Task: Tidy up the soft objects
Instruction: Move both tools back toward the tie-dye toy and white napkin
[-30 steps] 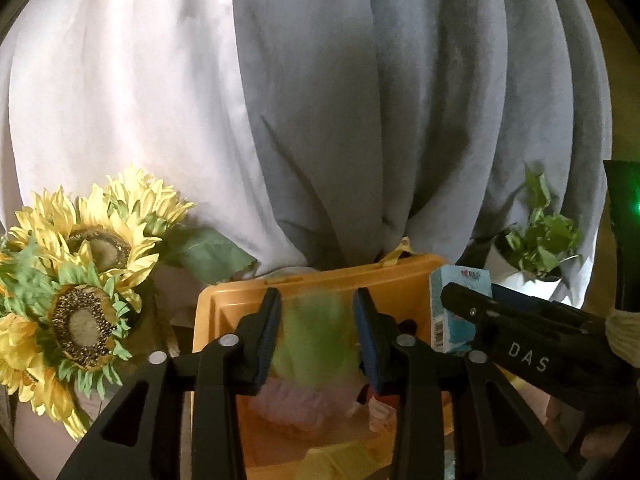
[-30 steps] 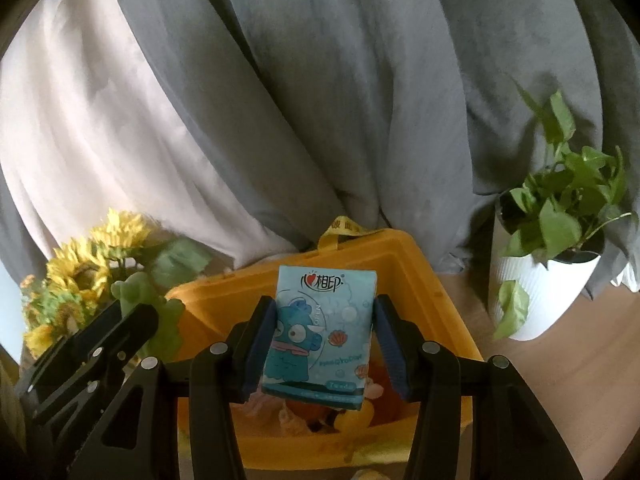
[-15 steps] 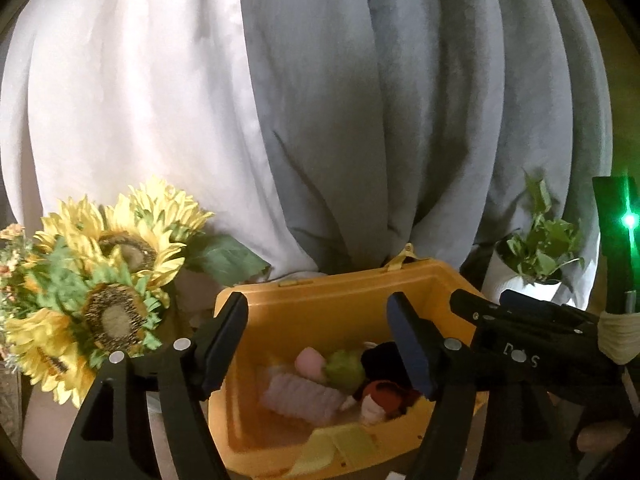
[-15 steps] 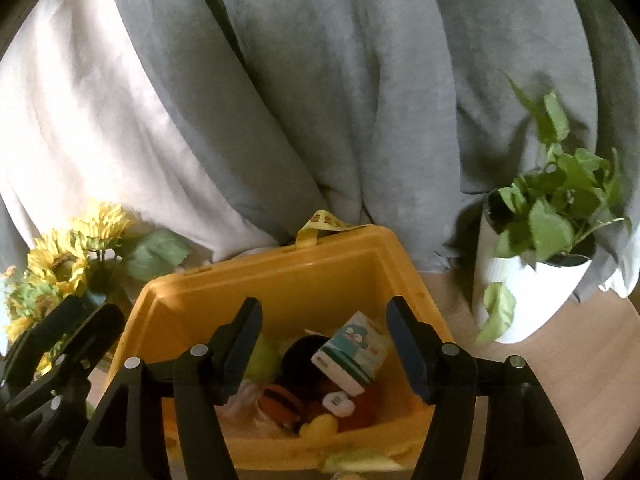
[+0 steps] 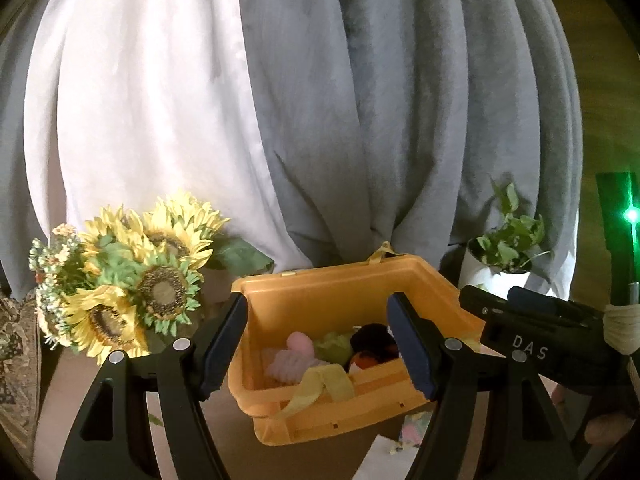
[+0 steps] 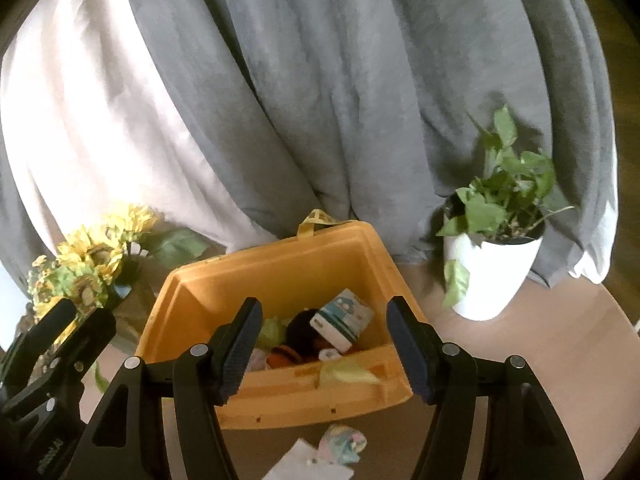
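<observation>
Having dropped their loads, both claws stand wide and empty: left gripper (image 5: 316, 344), right gripper (image 6: 324, 344). The tissue pack (image 6: 343, 319) and green toy (image 5: 334, 345) now lie in the bin (image 6: 280, 268) at lower centre; a pastel item (image 6: 344, 446) below it likely comes next.

The orange bin's (image 6: 280, 396) front wall hides its toys' lower halves — white paper (image 6: 304, 464) runs off-frame.

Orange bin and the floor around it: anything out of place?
Yes. A pastel soft item and a white packet lie on the floor in front of the orange bin, outside it. A tissue pack lies tilted atop the toys inside.
</observation>
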